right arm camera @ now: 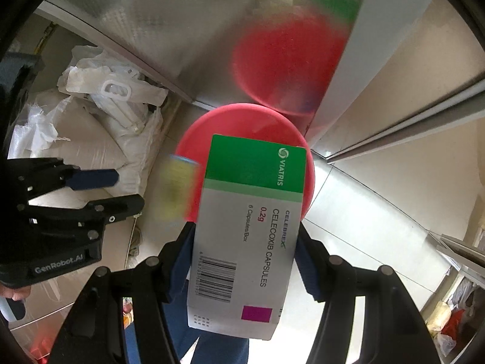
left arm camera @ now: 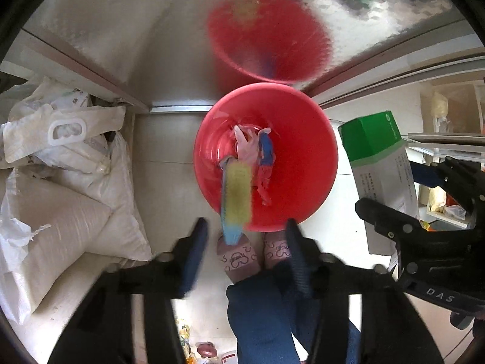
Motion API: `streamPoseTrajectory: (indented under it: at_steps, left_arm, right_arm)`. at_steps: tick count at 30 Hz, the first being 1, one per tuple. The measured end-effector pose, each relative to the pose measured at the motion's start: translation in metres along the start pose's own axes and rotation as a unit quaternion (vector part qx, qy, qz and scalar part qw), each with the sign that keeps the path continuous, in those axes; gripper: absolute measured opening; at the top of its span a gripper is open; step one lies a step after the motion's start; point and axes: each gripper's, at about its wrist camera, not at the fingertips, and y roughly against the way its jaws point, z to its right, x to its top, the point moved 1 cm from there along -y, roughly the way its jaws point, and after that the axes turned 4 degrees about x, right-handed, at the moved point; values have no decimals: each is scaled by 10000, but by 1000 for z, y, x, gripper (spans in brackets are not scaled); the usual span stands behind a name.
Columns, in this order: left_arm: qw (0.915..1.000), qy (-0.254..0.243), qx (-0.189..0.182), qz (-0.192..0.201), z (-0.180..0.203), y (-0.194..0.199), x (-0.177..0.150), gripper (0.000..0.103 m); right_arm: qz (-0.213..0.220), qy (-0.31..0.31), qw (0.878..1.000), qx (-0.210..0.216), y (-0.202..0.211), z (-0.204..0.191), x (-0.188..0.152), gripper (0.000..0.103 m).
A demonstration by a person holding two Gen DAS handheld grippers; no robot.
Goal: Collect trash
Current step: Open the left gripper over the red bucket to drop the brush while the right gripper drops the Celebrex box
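- The red bin stands on the pale floor, its back rim just beside a shiny metal panel that mirrors it; crumpled wrappers lie at its bottom.
- A blurred yellow-and-blue packet is in the air across the bin's near rim, clear of the left tool, whose jaws stand apart with nothing between the pads.
- The right tool clamps a green-and-white capsule box upright, its top edge over the bin's right rim.
- White sacks crowd the left side; bare floor lies between them and the bin.
- The person's slippers stand just at the near rim.
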Motion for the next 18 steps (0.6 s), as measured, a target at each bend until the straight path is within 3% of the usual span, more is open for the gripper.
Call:
streamPoseTrajectory:
  at_steps: [4, 18]
  left_arm:
    - [10000, 4, -29, -28, -1, 2, 3, 82]
    - [10000, -59, 13, -66, -8, 12, -2, 85]
  right_arm:
    - [-14, 26, 10000, -24, 2, 6, -2, 59]
    - [-127, -88, 9999, 67, 9, 14, -7, 60]
